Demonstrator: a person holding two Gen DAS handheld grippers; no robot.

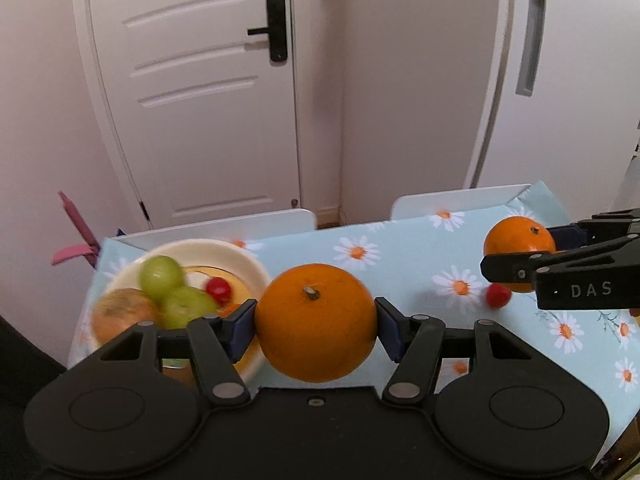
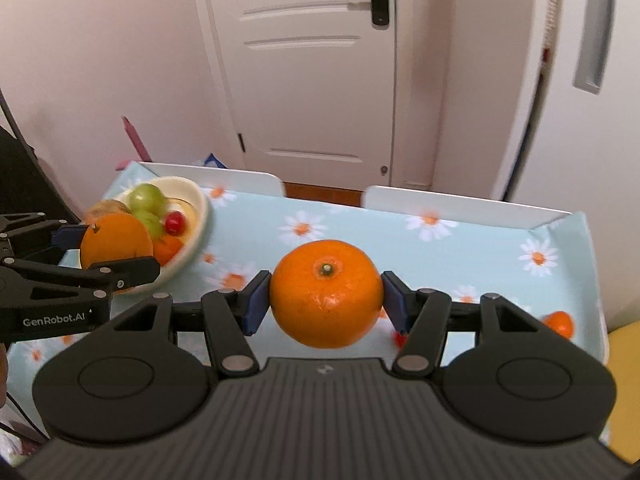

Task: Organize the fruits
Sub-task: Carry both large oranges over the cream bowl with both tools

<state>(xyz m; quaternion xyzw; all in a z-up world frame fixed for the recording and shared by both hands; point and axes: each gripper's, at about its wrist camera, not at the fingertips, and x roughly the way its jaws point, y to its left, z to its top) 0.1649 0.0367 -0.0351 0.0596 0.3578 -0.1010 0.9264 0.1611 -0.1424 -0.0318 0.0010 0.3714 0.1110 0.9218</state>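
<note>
Each claw grips orange above table (image 2: 480, 240); far half bare.

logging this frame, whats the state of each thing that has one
left claw: shut on an orange, held off the table
right claw: shut on an orange, held off the table
bowl: upright, holding green and red fruit
door: closed
small red fruit: loose on the tablecloth

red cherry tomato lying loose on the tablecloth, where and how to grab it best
Take the red cherry tomato across its widest middle, coming straight down from above. It is small, round and lies low on the flat tablecloth, so side approaches would likely roll it away.
</note>
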